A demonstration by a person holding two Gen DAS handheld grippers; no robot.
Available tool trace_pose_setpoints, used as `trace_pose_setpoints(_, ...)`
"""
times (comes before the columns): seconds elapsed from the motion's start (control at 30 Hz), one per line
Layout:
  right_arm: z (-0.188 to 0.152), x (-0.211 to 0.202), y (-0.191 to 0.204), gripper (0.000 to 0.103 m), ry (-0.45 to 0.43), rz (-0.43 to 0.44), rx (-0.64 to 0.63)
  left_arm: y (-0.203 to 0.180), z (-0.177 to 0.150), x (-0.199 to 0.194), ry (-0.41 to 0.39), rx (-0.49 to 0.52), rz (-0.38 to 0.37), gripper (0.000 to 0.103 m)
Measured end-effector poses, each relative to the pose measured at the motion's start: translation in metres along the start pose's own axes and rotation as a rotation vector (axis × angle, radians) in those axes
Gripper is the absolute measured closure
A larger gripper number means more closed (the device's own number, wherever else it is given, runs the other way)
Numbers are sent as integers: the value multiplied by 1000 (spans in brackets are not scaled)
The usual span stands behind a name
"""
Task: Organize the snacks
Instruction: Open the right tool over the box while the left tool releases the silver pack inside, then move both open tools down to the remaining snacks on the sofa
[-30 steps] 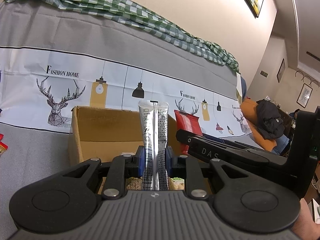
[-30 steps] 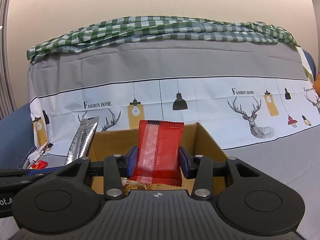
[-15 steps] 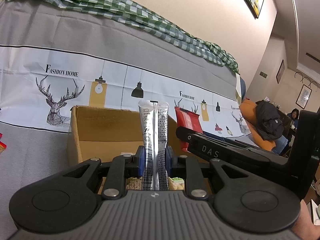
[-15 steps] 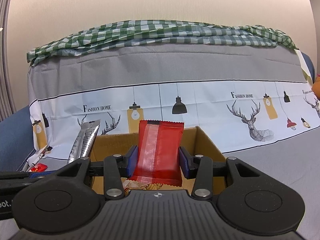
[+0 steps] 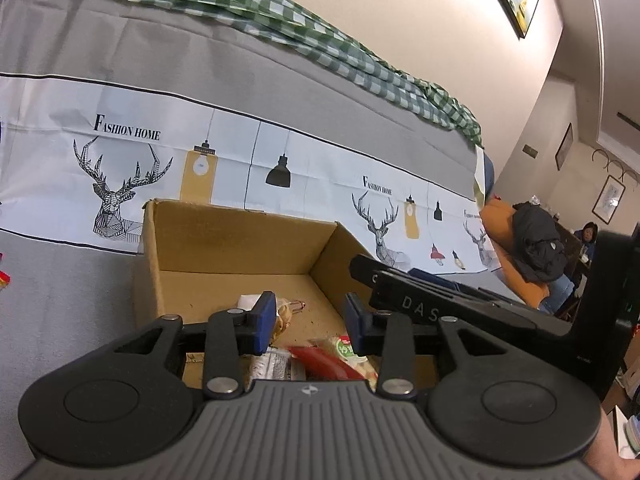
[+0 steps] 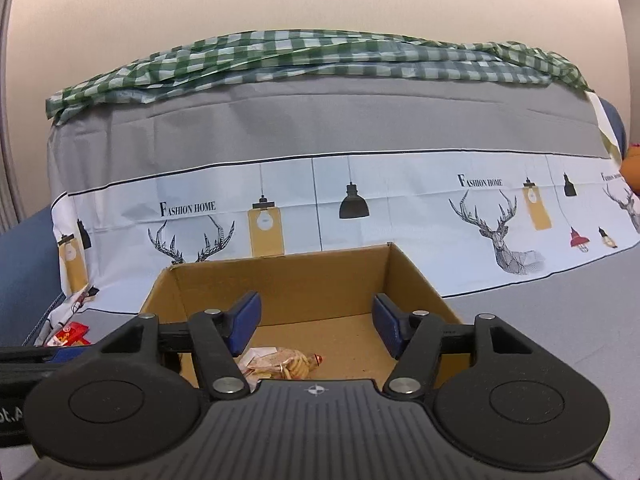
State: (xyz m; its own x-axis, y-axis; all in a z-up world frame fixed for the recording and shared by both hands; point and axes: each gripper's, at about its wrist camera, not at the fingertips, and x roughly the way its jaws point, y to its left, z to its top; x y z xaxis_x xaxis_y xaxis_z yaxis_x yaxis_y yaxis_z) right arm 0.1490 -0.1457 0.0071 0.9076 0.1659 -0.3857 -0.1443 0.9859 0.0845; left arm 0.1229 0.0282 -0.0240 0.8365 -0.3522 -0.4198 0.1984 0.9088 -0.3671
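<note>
I have both grippers over the near edge of the cardboard box [image 6: 280, 276], and neither holds anything: my left gripper [image 5: 310, 324] has its blue pads set apart at a middling width, and my right gripper [image 6: 316, 328] is spread wider, with only the box floor showing between its fingers. The snacks lie in the box, toward its near wall and left half. In the left view a red packet [image 5: 320, 360] rests just under my left gripper, its long axis slanting from near-left to far-right, with a green-and-white packet [image 5: 346, 348] touching it on the right and a printed silver sachet [image 5: 270, 362] beside it on the left. A clear bag of pale biscuits [image 6: 286, 362] sits further in on the box floor, closest to my right gripper's left finger. More snacks remain outside: a small red packet [image 6: 70, 334] lies on the grey cloth [image 6: 560, 312] past the box's left side, well apart from my right gripper. I judge the left hand the nearer one for it, so the next reach should swing left, away from the box.
</note>
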Motion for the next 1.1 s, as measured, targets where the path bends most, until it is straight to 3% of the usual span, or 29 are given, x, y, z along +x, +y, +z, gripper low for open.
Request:
trace_pose_setpoints(0.23,-1,2,2,39,3,-1,1,2,3,-7,-23,18,28,64)
trace_pose_setpoints(0.47,-1,4,18,42,-3,49,20,32,10,-24,-39,20,130,75)
trace_pose_setpoints(0.5,0,4,20,55,-9,68,30,40,12,-23,-27,23,155,75)
trace_pose_setpoints(0.6,3,3,28,73,-18,143,50,64,18,-13,62,123,249,75)
trace_pose_setpoints(0.7,6,3,37,73,-27,194,68,103,26,-7,79,189,401,74)
trace_pose_setpoints(0.8,7,4,47,73,-13,244,74,158,26,0,83,133,553,69)
trace_pose_setpoints(0.93,6,8,63,72,13,294,64,224,18,15,156,14,718,65)
trace_pose_setpoints(1.03,4,11,75,72,38,329,50,249,19,21,143,-9,771,51)
trace_pose_setpoints(1.1,4,13,84,72,49,351,37,257,20,24,140,-22,758,49)
